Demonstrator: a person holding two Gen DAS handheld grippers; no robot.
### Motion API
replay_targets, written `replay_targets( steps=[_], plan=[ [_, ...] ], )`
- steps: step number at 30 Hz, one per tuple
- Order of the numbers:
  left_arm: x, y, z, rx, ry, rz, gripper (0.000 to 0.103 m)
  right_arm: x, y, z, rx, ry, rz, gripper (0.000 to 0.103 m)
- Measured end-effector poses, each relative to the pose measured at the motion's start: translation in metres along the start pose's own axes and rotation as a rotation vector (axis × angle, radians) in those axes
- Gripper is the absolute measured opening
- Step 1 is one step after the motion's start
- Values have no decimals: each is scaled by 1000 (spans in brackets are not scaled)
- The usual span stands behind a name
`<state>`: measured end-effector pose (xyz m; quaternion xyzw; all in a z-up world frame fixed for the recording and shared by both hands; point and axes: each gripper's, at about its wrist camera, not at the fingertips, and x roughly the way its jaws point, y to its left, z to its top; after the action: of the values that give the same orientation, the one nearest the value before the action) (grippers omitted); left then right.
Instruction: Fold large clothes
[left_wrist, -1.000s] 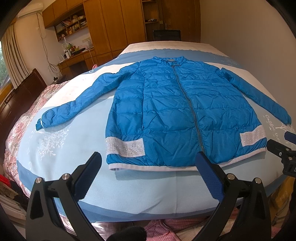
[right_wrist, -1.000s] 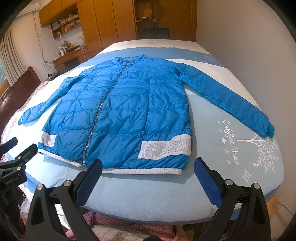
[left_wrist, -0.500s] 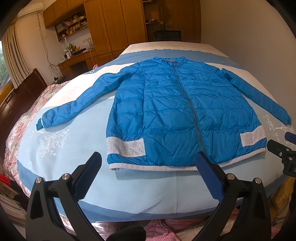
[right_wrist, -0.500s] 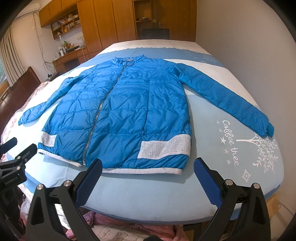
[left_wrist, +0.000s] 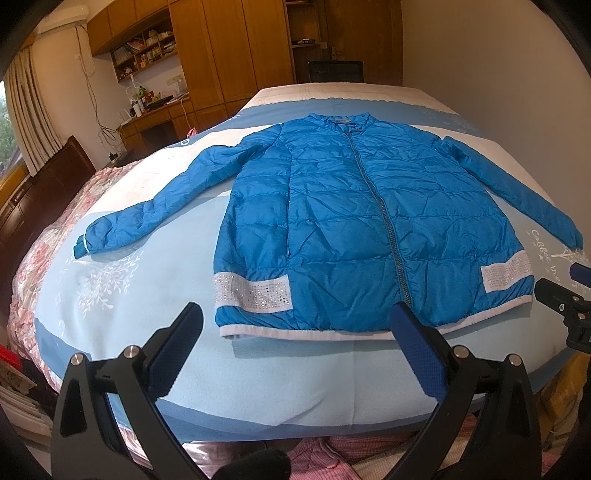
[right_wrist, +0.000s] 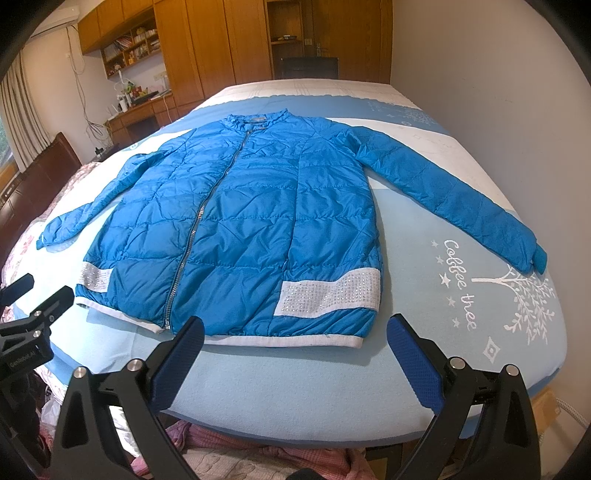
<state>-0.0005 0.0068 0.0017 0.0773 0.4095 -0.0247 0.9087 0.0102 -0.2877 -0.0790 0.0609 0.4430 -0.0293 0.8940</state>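
Blue quilted jacket (left_wrist: 351, 229) spread flat, front up, on a light-blue bed cover (left_wrist: 280, 373), zipped to the collar, collar toward the far end of the bed, white ribbed hem toward the near edge. Both sleeves stretched out and angled down toward the near corners, cuffs lying on the cover well apart from the body. White studded bands (right_wrist: 328, 293) across each lower front panel, just above the hem. Fabric lightly creased, no fold made yet.

Left tongs (left_wrist: 295, 350) wide apart, blue pads showing, holding nothing, hovering off the near edge of the bed, just short of the hem and facing the jacket's left half. Right tongs (right_wrist: 295, 356) likewise spread wide and empty, off the near edge in front of the other half of the hem. Neither pair touching cloth. Each visible at the margin of the other's view: right tongs (left_wrist: 561, 299) at the far right of the left wrist view, left tongs (right_wrist: 33, 314) at the far left of the right wrist view.

White tree print with lettering (right_wrist: 524, 299) on the cover beside the jacket's right-hand cuff. Pink floral quilt (left_wrist: 44, 240) along the bed's left side. Wooden cabinets (right_wrist: 214, 44) and a cluttered bench (left_wrist: 155, 110) against the back wall; curtain (left_wrist: 29, 110) at far left; plain wall on the right.
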Motion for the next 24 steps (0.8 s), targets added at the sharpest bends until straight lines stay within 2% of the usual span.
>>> replay_targets(
  steps=[16,20,24],
  plan=[
    [3,-3,2,4,-1,15,100,-3,-7,6,1,-19,-3,99],
    [11,-5,7,9,4,22,100,2,-10,8,1,-22,10,99],
    [26,-8,15,22,16,-4,100,13,-25,18,11,-24,12,99]
  ],
)
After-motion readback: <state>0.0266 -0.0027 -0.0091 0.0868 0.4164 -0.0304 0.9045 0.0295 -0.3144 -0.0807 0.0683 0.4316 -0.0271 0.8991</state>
